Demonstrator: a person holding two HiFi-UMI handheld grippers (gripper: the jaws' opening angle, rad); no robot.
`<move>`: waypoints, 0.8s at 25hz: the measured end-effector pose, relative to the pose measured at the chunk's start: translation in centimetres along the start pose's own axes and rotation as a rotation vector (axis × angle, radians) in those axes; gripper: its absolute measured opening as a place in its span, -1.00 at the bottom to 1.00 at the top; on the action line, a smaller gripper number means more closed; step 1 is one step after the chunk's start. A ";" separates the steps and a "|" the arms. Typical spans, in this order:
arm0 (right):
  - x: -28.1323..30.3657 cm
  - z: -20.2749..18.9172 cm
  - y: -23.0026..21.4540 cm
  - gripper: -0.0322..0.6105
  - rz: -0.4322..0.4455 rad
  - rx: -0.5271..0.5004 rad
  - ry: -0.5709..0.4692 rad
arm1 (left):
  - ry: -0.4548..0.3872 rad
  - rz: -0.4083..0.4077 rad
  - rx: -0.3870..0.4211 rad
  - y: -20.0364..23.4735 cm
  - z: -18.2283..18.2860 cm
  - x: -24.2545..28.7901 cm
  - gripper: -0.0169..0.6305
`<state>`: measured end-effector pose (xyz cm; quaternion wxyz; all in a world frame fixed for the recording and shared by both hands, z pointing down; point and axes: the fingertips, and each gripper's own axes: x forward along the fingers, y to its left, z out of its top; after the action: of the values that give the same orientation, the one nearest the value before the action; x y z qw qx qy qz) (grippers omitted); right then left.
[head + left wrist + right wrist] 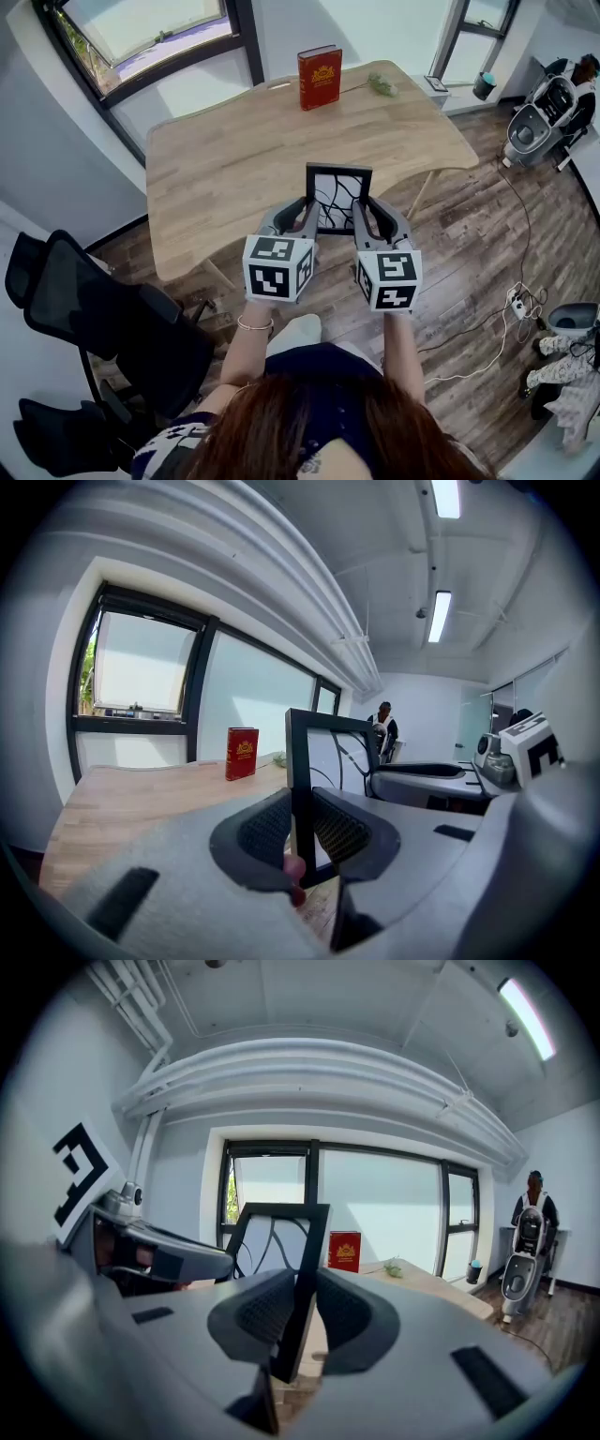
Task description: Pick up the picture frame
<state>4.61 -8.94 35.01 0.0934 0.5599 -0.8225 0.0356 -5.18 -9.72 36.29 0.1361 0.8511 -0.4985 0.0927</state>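
Observation:
A black picture frame (337, 197) with a white print of dark curved lines hangs upright in the air above the near edge of the wooden table (225, 159). My left gripper (307, 217) is shut on its left side bar and my right gripper (362, 217) is shut on its right side bar. In the left gripper view the picture frame (302, 761) stands edge-on between the ribbed pads (267, 829). The right gripper view shows the picture frame (305, 1269) clamped the same way between its pads (342, 1312).
A red book (320, 78) stands upright at the table's far edge, a small green sprig (382, 86) beside it. A black office chair (103, 323) stands to my left. Cables and a power strip (517, 302) lie on the wood floor at right.

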 end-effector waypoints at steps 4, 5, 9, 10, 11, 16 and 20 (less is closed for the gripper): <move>-1.9 0.5 0.1 -0.66 0.014 0.006 -0.017 | -0.015 0.010 0.010 -1.4 0.4 -1.6 -0.69; -2.4 0.6 0.2 -0.66 0.018 0.007 -0.021 | -0.019 0.012 0.011 -1.7 0.5 -2.1 -0.69; -4.2 1.3 0.7 -0.66 0.031 0.003 -0.041 | -0.036 0.021 0.015 -2.9 0.8 -3.8 -0.69; -4.7 1.5 0.7 -0.66 0.033 0.001 -0.047 | -0.041 0.022 0.016 -3.1 0.9 -4.2 -0.69; -5.0 1.6 0.8 -0.66 0.035 -0.002 -0.052 | -0.045 0.024 0.017 -3.4 1.0 -4.5 -0.69; -7.0 2.2 0.9 -0.66 0.037 -0.010 -0.068 | -0.064 0.026 0.019 -4.7 1.2 -5.9 -0.69; -8.3 2.3 1.1 -0.66 0.038 -0.009 -0.079 | -0.074 0.026 0.030 -5.7 1.3 -6.9 -0.69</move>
<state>6.32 -1.29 31.19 0.0630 0.5446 -0.8363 0.0115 -3.58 -1.80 32.22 0.1035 0.8493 -0.5128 0.0703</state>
